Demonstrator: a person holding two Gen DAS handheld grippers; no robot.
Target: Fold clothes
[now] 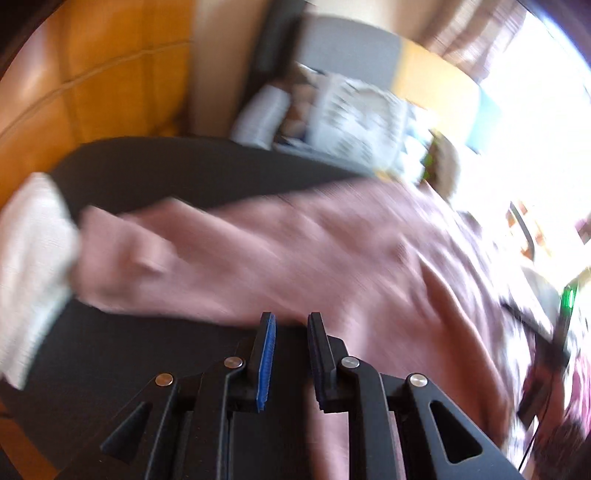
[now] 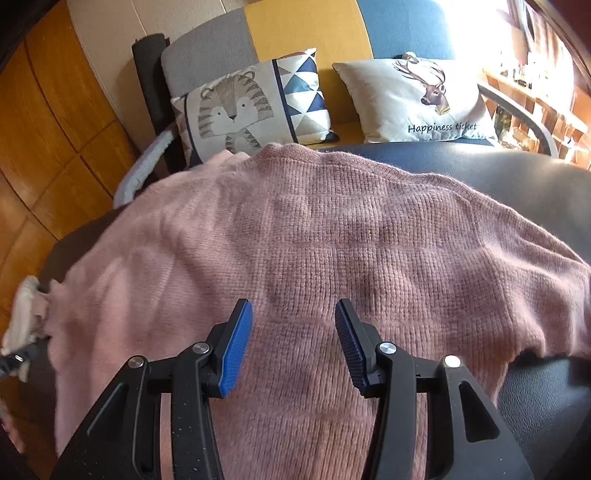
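A pink knitted sweater [image 2: 332,236] lies spread over a dark round table [image 2: 546,398], its hem hanging off the near edge. My right gripper [image 2: 293,310] hovers just above the middle of the sweater, open, with nothing between its fingers. The left wrist view is blurred by motion. There the sweater [image 1: 295,254] stretches across the table [image 1: 155,166], one sleeve ending in a white cuff [image 1: 33,266] at the left. My left gripper [image 1: 291,320] sits at the sweater's near edge, its fingers a narrow gap apart and holding nothing that I can see.
Behind the table stands a grey, yellow and blue sofa [image 2: 306,26] with a tiger cushion [image 2: 240,107] and a deer cushion [image 2: 417,99]. Wooden floor [image 2: 55,147] lies to the left. A grey chair arm [image 2: 528,122] and cluttered shelves [image 2: 532,88] are at the right.
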